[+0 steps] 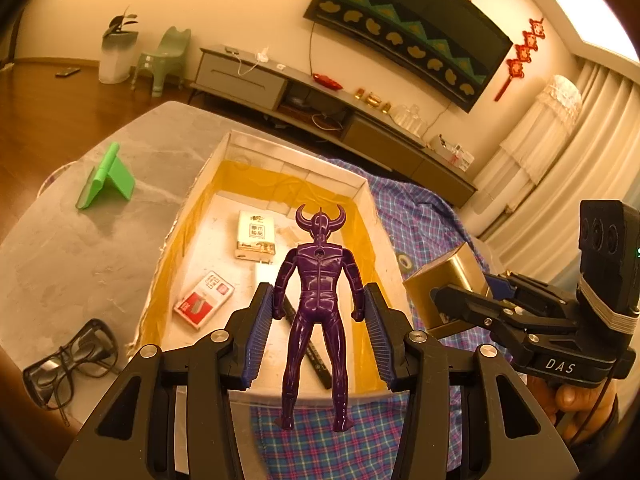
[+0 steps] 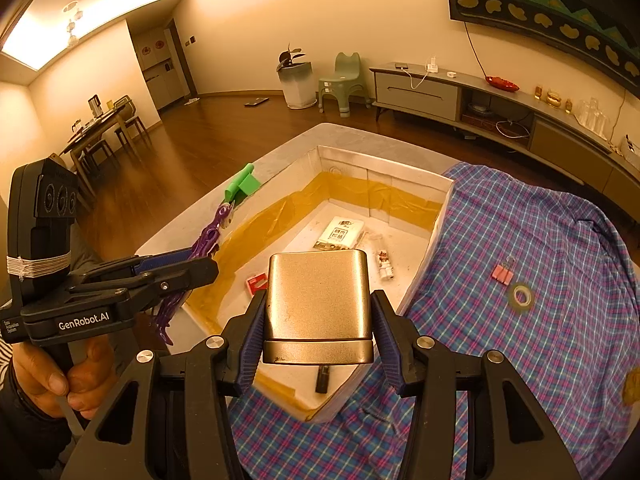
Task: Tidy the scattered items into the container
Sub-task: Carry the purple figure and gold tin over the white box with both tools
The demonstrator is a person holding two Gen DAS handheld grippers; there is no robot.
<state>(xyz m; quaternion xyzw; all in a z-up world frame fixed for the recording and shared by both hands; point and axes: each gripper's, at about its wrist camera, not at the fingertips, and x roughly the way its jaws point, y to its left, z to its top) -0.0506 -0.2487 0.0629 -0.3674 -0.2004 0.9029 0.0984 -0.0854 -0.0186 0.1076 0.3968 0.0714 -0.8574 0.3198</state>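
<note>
My left gripper (image 1: 319, 304) is shut on a purple horned toy figure (image 1: 318, 280), held upright over the near end of the white box (image 1: 372, 200). It also shows in the right wrist view (image 2: 208, 240). My right gripper (image 2: 318, 320) is shut on a gold metal tin (image 2: 318, 300), held above the box's near edge (image 2: 436, 224); the tin also shows in the left wrist view (image 1: 444, 288). Inside the box lie a white packet (image 1: 256, 236), a red and white card box (image 1: 204, 300) and a black stick (image 2: 322, 378).
Black glasses (image 1: 68, 364) and a green phone stand (image 1: 108, 178) lie on the marble table (image 1: 60, 260) left of the box. A pink binder clip (image 2: 503, 273) and a tape roll (image 2: 522, 295) lie on the plaid cloth (image 2: 520, 360) right of the box.
</note>
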